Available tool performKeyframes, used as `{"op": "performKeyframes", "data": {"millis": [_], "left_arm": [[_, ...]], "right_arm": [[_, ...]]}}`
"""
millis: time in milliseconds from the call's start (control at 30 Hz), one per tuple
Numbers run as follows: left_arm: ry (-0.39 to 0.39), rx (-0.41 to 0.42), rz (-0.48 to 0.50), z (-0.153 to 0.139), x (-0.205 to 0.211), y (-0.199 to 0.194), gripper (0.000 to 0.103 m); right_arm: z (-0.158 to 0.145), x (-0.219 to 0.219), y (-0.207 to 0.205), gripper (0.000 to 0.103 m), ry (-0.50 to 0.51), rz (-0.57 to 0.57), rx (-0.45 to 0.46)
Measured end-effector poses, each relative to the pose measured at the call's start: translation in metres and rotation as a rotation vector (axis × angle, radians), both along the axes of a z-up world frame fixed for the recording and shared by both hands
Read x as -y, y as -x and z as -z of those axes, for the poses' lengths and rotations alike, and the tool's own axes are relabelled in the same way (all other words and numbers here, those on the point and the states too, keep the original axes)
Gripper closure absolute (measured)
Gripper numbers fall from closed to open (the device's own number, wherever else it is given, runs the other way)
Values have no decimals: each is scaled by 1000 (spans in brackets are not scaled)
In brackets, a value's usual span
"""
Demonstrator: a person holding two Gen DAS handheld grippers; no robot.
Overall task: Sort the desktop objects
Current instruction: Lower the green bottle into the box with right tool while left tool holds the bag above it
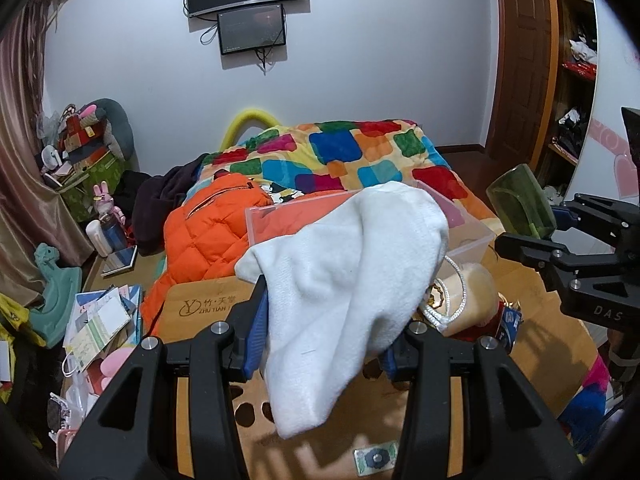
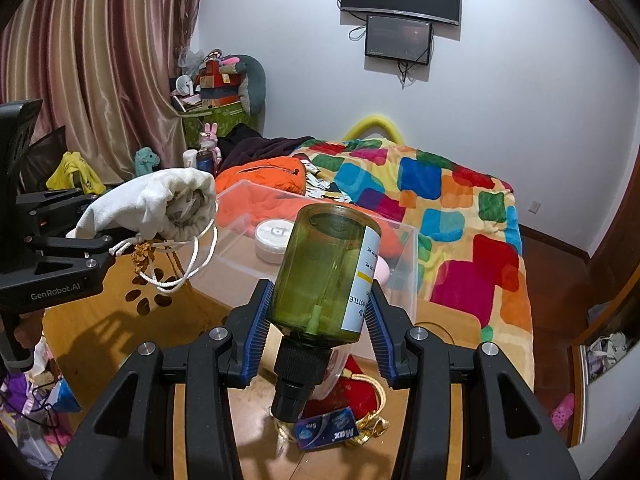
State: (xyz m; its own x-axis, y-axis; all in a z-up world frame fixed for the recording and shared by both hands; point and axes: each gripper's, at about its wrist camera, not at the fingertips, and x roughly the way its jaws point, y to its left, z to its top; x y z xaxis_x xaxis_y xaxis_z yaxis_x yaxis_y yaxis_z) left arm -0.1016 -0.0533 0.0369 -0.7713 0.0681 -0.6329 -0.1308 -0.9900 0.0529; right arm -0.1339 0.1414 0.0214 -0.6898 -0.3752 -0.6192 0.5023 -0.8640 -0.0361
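Wooden surface (image 1: 540, 344) fills the lower left-wrist frame, where the left tongs (image 1: 320, 344) pinch a white drawstring pouch (image 1: 344, 280) at center, its long axis running up toward the clear box (image 1: 472, 240) behind. From the right wrist, the right tongs (image 2: 318, 320) clamp a green bottle (image 2: 324, 272) at center, black cap toward the camera, base tilted up toward the clear box, which holds a round white jar (image 2: 276, 236).

The pouch (image 1: 344, 280) between the left claw's blue pads (image 1: 256, 332) is plain white. Between the right claw's pads the bottle (image 2: 320, 272) is olive green with a black cap; behind it the blanket (image 2: 452, 216) has many-coloured squares
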Motion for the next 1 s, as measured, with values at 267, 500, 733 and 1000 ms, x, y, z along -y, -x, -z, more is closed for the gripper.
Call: {"op": "performKeyframes", "data": {"millis": [267, 500, 733, 1000], "left_arm": [[-6, -6, 0, -6, 1, 17, 58], [-7, 3, 1, -3, 1, 34, 58], [-13, 26, 3, 7, 0, 56, 58], [-5, 61, 10, 23, -2, 80, 58]], "right_arm": [[1, 2, 23, 61, -11, 1, 17], [6, 4, 44, 61, -13, 3, 40], [13, 12, 66, 61, -20, -4, 67], [32, 21, 92, 61, -54, -17, 116]]}}
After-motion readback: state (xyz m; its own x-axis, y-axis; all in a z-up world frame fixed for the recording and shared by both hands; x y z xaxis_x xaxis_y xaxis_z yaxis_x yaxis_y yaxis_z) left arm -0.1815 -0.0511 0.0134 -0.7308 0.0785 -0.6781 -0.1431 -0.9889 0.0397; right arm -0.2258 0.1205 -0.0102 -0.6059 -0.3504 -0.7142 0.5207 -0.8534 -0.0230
